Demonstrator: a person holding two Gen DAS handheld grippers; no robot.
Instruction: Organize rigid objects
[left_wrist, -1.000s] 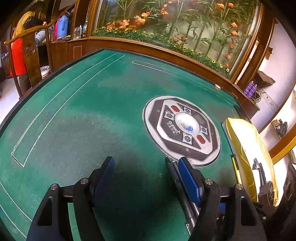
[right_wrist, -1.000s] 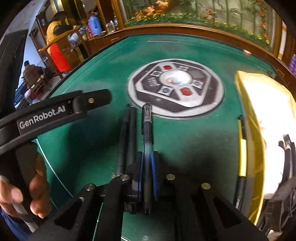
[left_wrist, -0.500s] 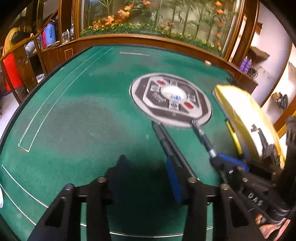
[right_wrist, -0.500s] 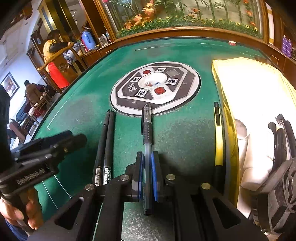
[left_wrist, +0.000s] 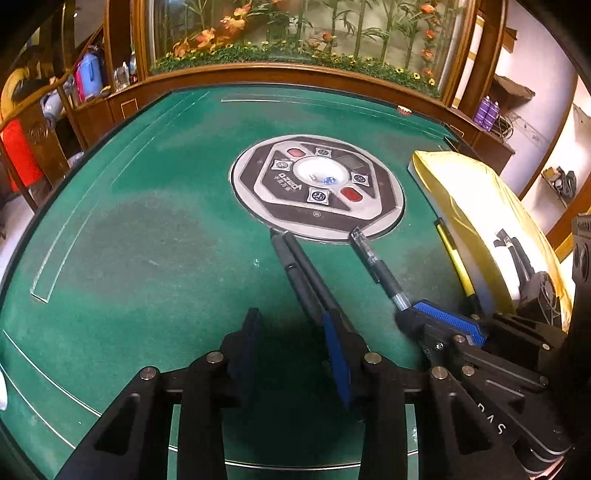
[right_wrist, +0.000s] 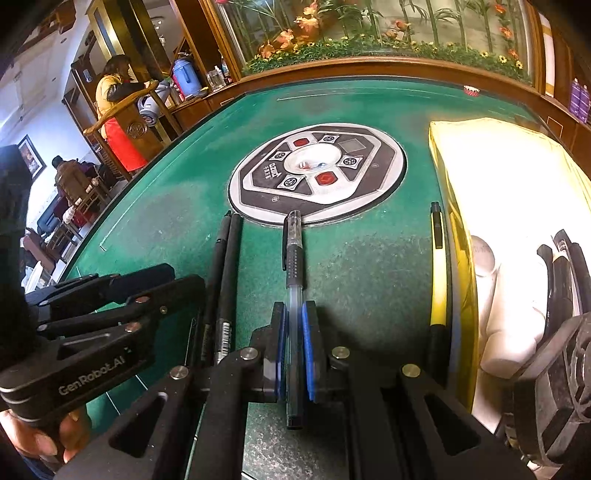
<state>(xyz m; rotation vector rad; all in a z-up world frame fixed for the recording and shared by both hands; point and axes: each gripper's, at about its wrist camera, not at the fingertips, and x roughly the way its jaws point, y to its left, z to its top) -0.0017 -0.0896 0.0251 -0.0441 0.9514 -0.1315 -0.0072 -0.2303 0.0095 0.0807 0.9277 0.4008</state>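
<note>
**Clear pen clamped over green felt**

A clear-barrelled gel pen with black cap (right_wrist: 293, 258) was gripped by the right gripper (right_wrist: 294, 345) above the green felt table (right_wrist: 177, 206). Beside two black pens (left_wrist: 306, 280), the left gripper (left_wrist: 291, 354) was closing on nothing.

Green felt (left_wrist: 147, 240) lies open leftward; yellow-wrapped bundle (right_wrist: 498, 192) blocks right.
</note>
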